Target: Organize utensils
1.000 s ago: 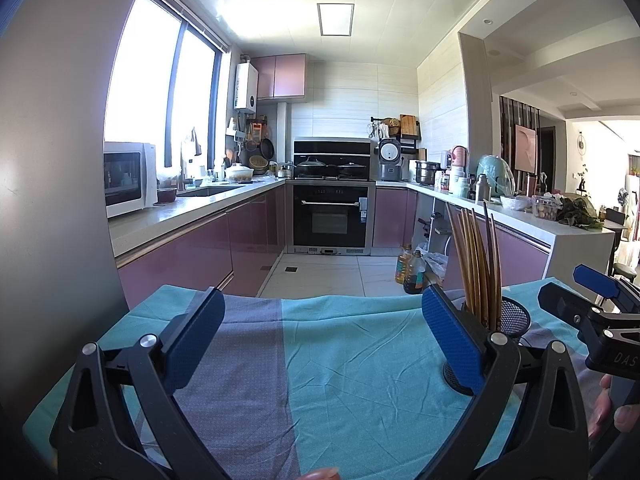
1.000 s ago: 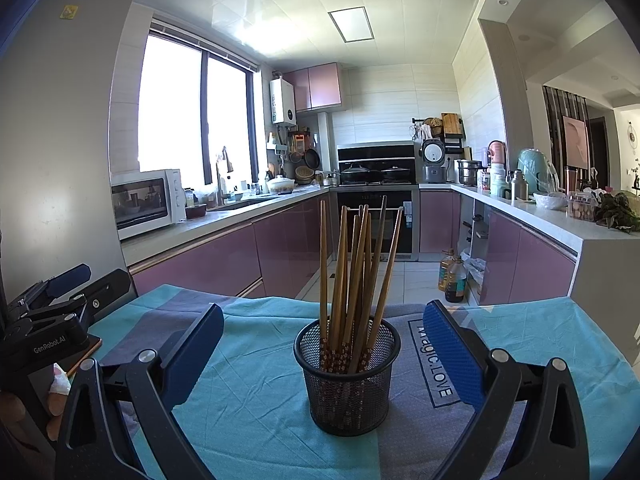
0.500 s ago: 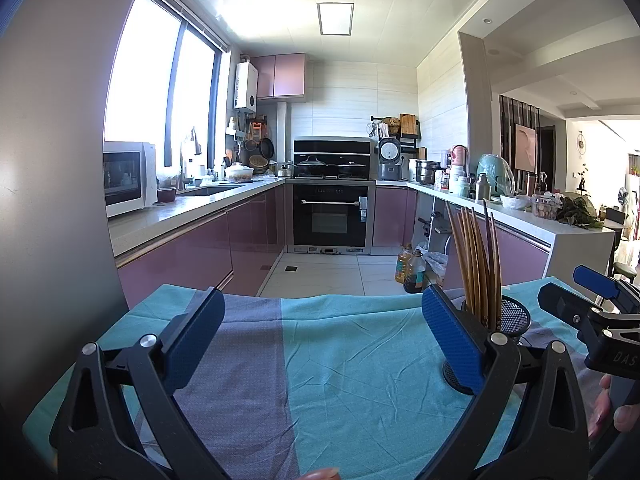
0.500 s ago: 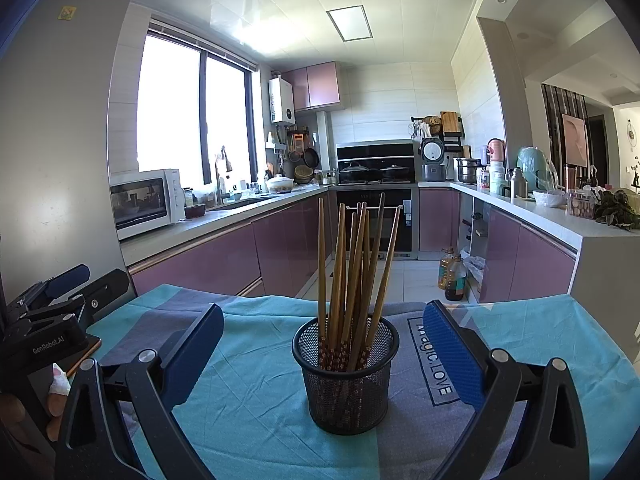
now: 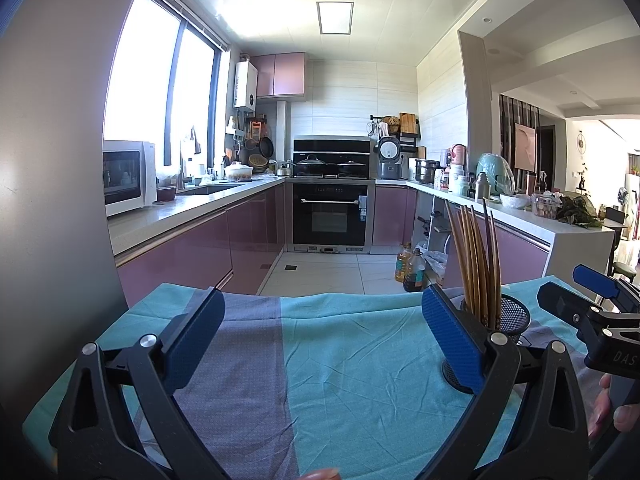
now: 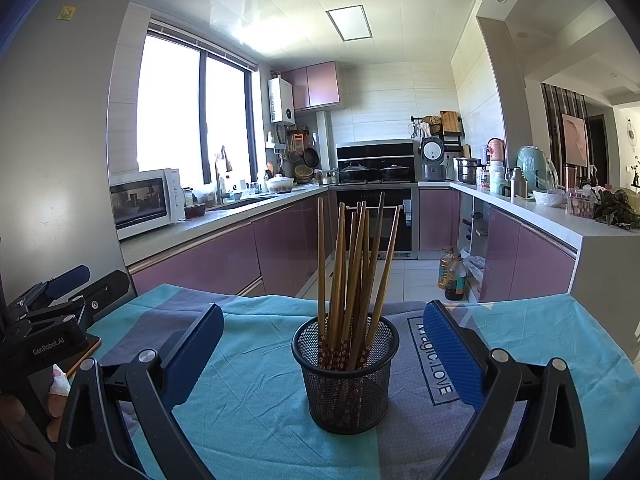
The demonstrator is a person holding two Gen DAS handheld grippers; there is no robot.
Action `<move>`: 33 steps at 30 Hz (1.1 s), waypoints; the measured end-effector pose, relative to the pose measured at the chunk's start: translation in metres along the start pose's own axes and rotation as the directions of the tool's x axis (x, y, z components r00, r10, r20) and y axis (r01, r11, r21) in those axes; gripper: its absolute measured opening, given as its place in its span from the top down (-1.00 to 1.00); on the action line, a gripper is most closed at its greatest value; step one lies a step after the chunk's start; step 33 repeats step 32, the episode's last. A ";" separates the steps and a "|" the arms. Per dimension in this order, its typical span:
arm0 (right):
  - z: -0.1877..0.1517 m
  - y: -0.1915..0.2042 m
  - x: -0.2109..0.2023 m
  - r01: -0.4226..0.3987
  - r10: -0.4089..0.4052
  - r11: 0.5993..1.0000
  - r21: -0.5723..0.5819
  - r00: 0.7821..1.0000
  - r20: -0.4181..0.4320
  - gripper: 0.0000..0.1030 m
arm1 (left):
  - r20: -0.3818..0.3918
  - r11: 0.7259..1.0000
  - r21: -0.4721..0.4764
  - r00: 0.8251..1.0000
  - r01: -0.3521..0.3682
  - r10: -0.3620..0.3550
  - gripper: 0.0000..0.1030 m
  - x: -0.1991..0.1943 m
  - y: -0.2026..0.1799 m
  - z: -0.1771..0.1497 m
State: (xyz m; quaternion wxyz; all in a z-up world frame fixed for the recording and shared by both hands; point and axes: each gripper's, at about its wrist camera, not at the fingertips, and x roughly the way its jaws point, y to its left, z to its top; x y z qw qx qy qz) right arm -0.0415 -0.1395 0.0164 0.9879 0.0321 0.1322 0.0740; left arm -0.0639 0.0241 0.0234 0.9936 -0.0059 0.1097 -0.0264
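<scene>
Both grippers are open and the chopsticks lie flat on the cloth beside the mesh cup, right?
Not quite. The chopsticks stand upright inside the mesh cup, as the right wrist view shows. Both the left gripper and right gripper are open.

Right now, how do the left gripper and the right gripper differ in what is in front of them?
The right gripper has the mesh cup of chopsticks centred between its open fingers; the left gripper faces only bare tablecloth, with the cup off to its right. The right gripper looks at printed lettering on the cloth; the left does not. Both are open and hold nothing.
</scene>
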 end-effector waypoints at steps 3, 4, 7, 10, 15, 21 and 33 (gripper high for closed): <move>0.000 0.000 0.000 0.000 0.000 1.000 -0.001 1.000 -0.002 -0.88 | 0.000 1.000 0.001 1.000 0.000 0.000 -0.89 0.000 0.000 0.000; 0.000 0.000 0.000 0.001 -0.001 1.000 0.000 1.000 -0.001 -0.88 | 0.000 1.000 0.001 1.000 -0.001 0.001 -0.89 0.000 0.000 0.000; -0.001 0.000 0.000 0.000 0.000 1.000 0.001 1.000 -0.002 -0.88 | 0.000 1.000 0.001 1.000 0.000 0.000 -0.89 0.000 0.000 0.000; -0.001 0.000 0.000 0.000 0.000 1.000 0.001 1.000 -0.002 -0.88 | -0.001 1.000 -0.002 1.000 0.001 -0.001 -0.89 0.001 0.000 0.000; -0.002 0.000 0.001 0.000 0.000 1.000 0.003 1.000 -0.003 -0.88 | 0.000 1.000 0.000 1.000 -0.001 0.001 -0.89 0.001 0.001 -0.002; -0.006 0.000 0.001 0.001 -0.001 1.000 0.004 1.000 -0.005 -0.88 | 0.000 1.000 0.010 1.000 0.002 -0.002 -0.89 0.001 0.000 -0.006; -0.026 -0.051 0.022 0.104 -0.097 0.994 0.025 0.976 -0.193 -0.88 | -0.254 1.000 0.022 0.967 0.012 -0.006 -0.89 0.047 0.016 -0.036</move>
